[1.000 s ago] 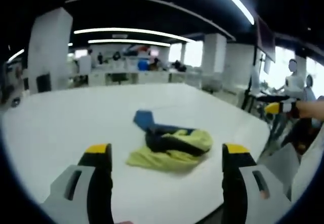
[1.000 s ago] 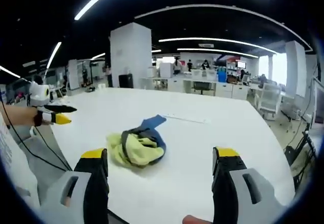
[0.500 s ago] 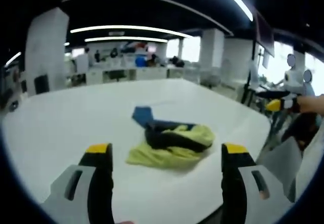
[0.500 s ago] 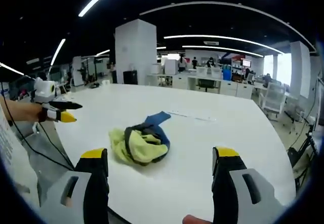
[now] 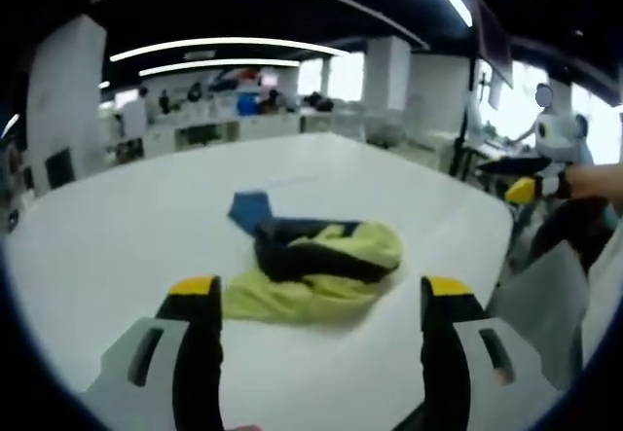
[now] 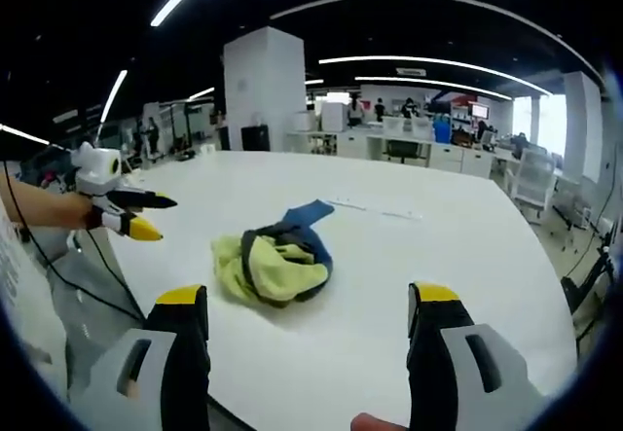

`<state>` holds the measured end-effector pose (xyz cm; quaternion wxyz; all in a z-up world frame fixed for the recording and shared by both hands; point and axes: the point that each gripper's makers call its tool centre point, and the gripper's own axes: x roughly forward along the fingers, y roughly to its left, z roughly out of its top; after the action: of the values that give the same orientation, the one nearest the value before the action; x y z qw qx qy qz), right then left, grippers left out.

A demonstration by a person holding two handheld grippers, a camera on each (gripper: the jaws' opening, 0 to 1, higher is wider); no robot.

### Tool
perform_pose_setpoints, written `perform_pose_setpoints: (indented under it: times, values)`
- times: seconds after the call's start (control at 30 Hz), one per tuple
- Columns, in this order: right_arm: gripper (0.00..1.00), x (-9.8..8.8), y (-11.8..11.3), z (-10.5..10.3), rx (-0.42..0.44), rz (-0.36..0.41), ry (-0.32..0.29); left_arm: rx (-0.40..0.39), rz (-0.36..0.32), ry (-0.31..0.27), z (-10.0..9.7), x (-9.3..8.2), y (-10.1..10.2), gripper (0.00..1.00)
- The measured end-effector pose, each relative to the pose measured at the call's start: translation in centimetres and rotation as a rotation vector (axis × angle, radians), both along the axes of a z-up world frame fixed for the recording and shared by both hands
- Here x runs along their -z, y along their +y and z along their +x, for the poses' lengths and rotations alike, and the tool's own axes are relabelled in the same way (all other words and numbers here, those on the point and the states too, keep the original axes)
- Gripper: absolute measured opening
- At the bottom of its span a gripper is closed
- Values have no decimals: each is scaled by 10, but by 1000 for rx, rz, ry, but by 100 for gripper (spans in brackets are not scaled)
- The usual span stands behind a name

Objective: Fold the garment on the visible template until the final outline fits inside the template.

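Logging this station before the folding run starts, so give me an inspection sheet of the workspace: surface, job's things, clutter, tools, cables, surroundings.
Surface: white table, bare around the cloth; a faint line marking beyond it; no template outline can be made out.
Job's things: yellow, dark and blue garment, crumpled in a heap, not yet folded.
Clutter: nothing seen on the table.
Tools: left tool open, short of the garment; it also shows at the table's edge in the right gripper view. Right tool open, holding nothing.
Cables: a dark cable hangs below the person's arm, off the table.
Surroundings: open office with a white pillar, desks, ceiling light strips.
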<state>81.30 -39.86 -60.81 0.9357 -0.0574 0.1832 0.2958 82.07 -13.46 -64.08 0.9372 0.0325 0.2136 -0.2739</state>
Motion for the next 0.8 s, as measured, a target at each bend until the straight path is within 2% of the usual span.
perform_pose_setpoints:
  times: [0.13, 0.2, 0.4, 0.53, 0.7, 0.8]
  values:
    - [84, 4, 2, 2, 0, 8, 11, 106, 78, 34, 5, 23, -22, 78]
    - [84, 6, 2, 2, 0, 6, 15, 146, 88, 34, 9, 29, -33, 77]
    - [84, 10, 1, 3, -1, 9, 27, 182, 82, 40, 23, 35, -51, 76]
    - [84, 15, 1, 5, -2, 3, 37, 200, 103, 46, 31, 41, -53, 75]
    - [83, 18, -2, 7, 7, 4, 41, 226, 97, 77, 37, 47, -62, 68]
    - [82, 20, -5, 8, 18, 3, 43, 253, 123, 100, 39, 57, -73, 71]
